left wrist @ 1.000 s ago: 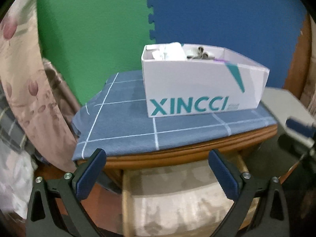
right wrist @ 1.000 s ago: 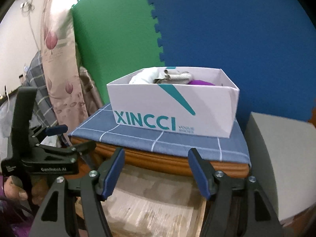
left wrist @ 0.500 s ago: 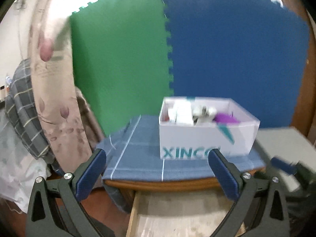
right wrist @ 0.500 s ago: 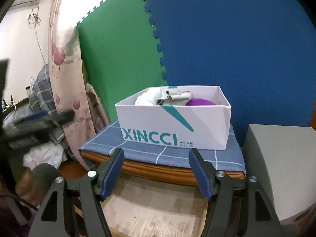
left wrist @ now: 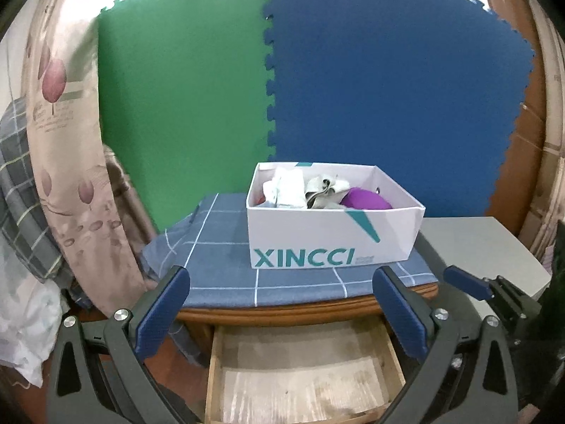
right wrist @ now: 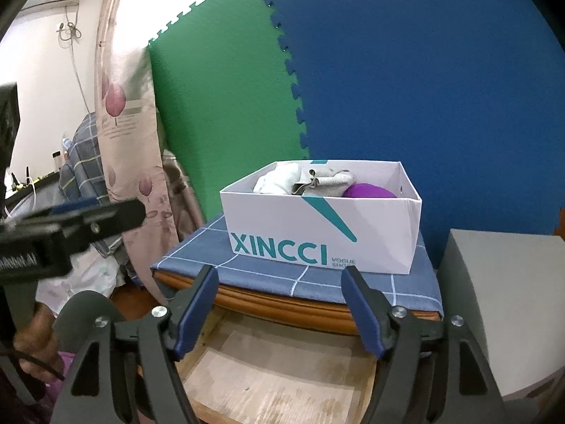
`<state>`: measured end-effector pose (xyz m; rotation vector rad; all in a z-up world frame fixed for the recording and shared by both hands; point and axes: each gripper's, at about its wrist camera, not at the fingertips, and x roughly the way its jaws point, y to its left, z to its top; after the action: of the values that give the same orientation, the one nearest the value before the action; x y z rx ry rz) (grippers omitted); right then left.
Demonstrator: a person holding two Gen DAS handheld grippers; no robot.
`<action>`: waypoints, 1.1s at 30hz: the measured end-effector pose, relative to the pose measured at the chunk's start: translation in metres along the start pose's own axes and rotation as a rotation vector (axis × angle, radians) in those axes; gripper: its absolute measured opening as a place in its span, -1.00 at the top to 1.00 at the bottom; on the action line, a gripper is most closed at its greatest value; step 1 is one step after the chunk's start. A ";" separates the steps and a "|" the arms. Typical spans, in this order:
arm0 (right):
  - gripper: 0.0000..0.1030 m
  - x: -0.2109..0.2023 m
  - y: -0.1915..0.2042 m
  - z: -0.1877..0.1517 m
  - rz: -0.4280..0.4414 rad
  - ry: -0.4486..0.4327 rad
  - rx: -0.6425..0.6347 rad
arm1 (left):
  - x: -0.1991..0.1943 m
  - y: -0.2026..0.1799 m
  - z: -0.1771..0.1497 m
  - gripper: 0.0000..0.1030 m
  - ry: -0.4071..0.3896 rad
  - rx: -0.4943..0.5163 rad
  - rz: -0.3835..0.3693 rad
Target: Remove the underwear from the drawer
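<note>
Both grippers empty: left gripper (left wrist: 279, 309) spread wide, nothing between the pads; right gripper (right wrist: 279, 309) also apart, jaws have just been opening, nothing between them either. Drawer (left wrist: 303, 371) is pulled out right below my fingers and what I can see of its floor is bare wood, no cloth on it. Only fabric in view is up ahead of the fingers, in the box (left wrist: 332, 240) on the checked cloth (left wrist: 219, 268): white piece (left wrist: 287, 187), grey piece (left wrist: 323, 189), purple piece (left wrist: 367, 199). Can't tell which counts as underwear, or whether the hidden near end of the drawer holds any.

Risks, my guess:
- dipping into the drawer and pinching nothing, since it looks empty
- reaching over the box wall and clipping the rim; light cardboard, would slide on the cloth or tip off the edge
- pieces are bunched together, one pinch could drag two out
- right gripper sits close beside my left one; crossing to the same piece could knock them together
</note>
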<state>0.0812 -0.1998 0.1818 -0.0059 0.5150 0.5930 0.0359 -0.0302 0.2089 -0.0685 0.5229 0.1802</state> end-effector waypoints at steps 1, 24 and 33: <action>-0.45 0.000 0.001 0.000 0.001 -0.002 0.000 | 0.003 0.001 -0.002 -1.00 0.007 -0.005 0.001; -0.49 0.032 -0.016 -0.031 -0.010 0.103 0.058 | 0.069 0.009 -0.052 -1.00 0.198 0.011 0.081; -0.49 0.038 -0.012 -0.034 -0.008 0.123 0.039 | 0.072 0.009 -0.058 -1.00 0.224 0.019 0.081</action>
<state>0.0989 -0.1943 0.1331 -0.0079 0.6459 0.5772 0.0673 -0.0169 0.1221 -0.0487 0.7509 0.2486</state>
